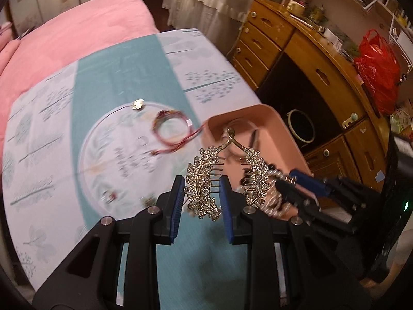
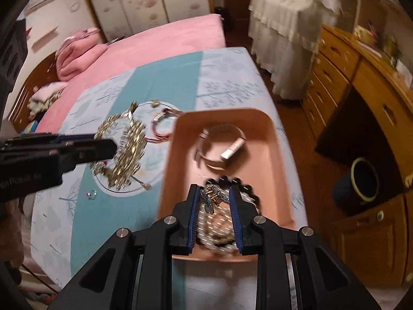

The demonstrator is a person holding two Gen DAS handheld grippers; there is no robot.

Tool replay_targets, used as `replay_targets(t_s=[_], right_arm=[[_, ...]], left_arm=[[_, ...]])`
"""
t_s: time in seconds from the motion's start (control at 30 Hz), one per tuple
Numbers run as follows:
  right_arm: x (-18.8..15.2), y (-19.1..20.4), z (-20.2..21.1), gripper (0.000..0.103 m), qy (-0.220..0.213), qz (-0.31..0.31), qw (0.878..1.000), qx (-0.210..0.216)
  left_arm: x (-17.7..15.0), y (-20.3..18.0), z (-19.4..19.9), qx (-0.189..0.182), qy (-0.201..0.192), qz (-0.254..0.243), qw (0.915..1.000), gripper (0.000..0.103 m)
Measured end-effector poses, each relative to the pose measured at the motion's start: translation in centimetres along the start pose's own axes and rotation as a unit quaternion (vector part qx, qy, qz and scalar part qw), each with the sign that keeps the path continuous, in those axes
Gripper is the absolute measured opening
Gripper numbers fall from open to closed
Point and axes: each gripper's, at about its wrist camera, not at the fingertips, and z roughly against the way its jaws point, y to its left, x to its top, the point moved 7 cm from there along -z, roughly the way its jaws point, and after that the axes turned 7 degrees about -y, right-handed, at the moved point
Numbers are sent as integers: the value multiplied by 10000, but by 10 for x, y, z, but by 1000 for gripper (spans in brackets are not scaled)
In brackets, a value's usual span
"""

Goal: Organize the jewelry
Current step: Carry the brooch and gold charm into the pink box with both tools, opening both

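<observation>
My left gripper [image 1: 202, 193] is shut on a gold rhinestone leaf hair clip [image 1: 204, 183] and holds it above the cloth beside the pink tray [image 1: 260, 111]. The clip's second leaf [image 1: 254, 178] hangs toward the tray. In the right wrist view the clip [image 2: 124, 142] is a gold blur at the left gripper [image 2: 103, 147]. My right gripper [image 2: 214, 201] is over the near end of the pink tray [image 2: 178, 139]; a small gold and blue piece [image 2: 213, 197] sits between its pads, and I cannot tell if they grip it. A dark bead bracelet [image 2: 242, 186] lies under it.
A red string bracelet [image 1: 170, 134], a thin wire necklace with a pendant [image 1: 138, 104] and a small ring [image 2: 90, 194] lie on the teal and white cloth [image 1: 103, 77]. The tray also holds a clear bangle and a white clip [image 2: 232, 149]. A wooden desk [image 1: 322, 77] stands right.
</observation>
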Motion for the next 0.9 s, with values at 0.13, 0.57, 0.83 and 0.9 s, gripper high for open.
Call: replay_targets(t_s=[0.13,0.57,0.83,0.9], right_arm=[[-9,-21,-2,23,23,-150,9999,8],[-17,-36,-23,23,41,-251,9994,255],[-10,-38,-37,23,25,-122,9996,258],[-10,-38,-40,23,45,-121,9996,269]], left_arm=[[12,-22,-23,-49,77,-108,9999,24],[23,-42,-87,81,320,-171,9993,24],[23,-39,-104,53,421,-95,9991,24],[26,-39,-102,42,338,-78,9994,24]])
